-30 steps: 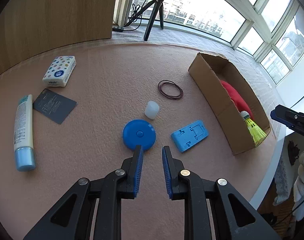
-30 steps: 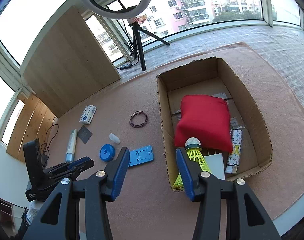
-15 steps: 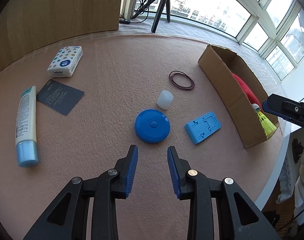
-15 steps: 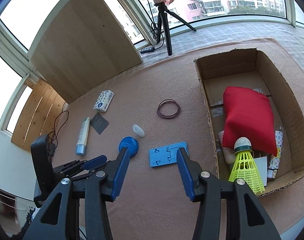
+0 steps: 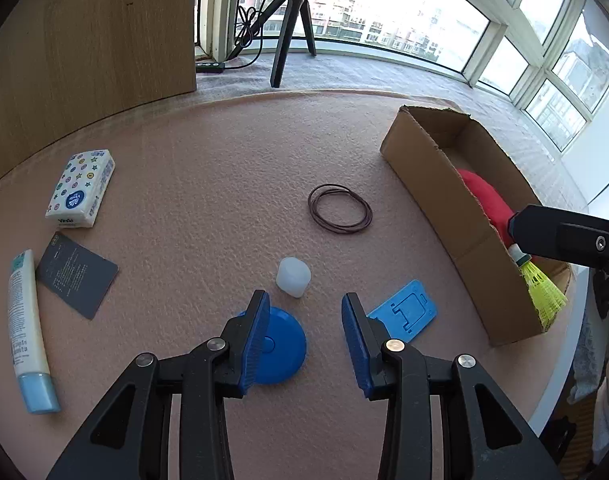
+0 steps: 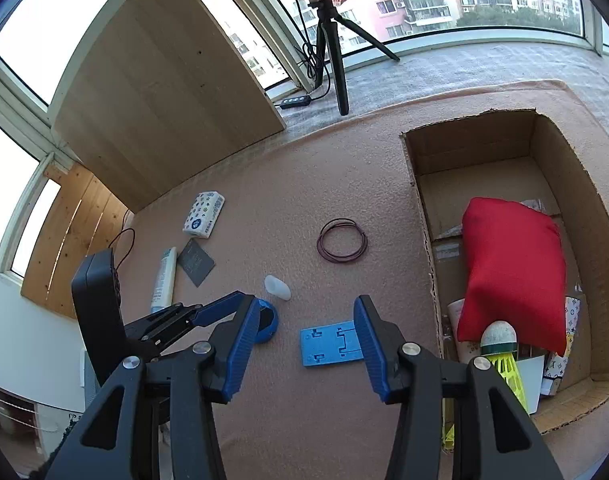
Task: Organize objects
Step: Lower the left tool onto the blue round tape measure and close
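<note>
Red cushion (image 6: 512,268), yellow shuttlecock (image 5: 542,288), blue disc (image 5: 282,346), star-patterned tissue pack (image 5: 80,188), pink mat (image 5: 224,184)

Round blue plastic disc (image 5: 282,344): near half hidden behind left finger pad. Flat blue plastic stand (image 6: 330,343): right end covered by a pad. Yellow plastic shuttlecock (image 6: 504,364): skirt partly hidden behind gripper frame.

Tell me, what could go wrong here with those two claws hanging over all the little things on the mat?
The left gripper is open over the blue round disc, with the small white cap just beyond; closing could knock the cap away. The disc looks flat, so the fingers may slide off it. The cardboard box already holds a red pouch and a yellow shuttlecock, so new items may land on top and tip.
</note>
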Motion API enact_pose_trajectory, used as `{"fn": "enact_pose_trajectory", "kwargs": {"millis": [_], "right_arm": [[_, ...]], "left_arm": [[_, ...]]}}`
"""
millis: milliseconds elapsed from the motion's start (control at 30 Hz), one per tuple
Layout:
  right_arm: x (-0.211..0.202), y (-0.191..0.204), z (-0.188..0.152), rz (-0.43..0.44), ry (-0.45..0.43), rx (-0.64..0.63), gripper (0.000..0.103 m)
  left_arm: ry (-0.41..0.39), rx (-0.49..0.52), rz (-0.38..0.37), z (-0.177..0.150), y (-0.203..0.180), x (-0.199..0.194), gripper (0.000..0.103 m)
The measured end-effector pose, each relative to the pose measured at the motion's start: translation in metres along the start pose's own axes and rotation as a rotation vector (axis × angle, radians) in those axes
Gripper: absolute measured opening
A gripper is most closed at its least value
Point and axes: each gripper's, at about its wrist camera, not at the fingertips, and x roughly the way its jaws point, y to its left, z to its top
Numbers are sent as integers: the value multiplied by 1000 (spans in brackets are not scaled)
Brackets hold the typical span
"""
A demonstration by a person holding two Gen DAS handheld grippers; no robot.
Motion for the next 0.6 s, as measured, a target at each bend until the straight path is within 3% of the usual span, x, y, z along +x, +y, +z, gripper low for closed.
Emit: {"fn": "enact_pose_trajectory", "kwargs": {"millis": [300, 600], "right_arm": [[32, -2, 24, 24, 70, 18, 45], [56, -3, 37, 4, 114, 21, 45]], "left_arm": [[4, 9, -5, 14, 1, 20, 40], [6, -14, -10, 14, 8, 32, 20]]}}
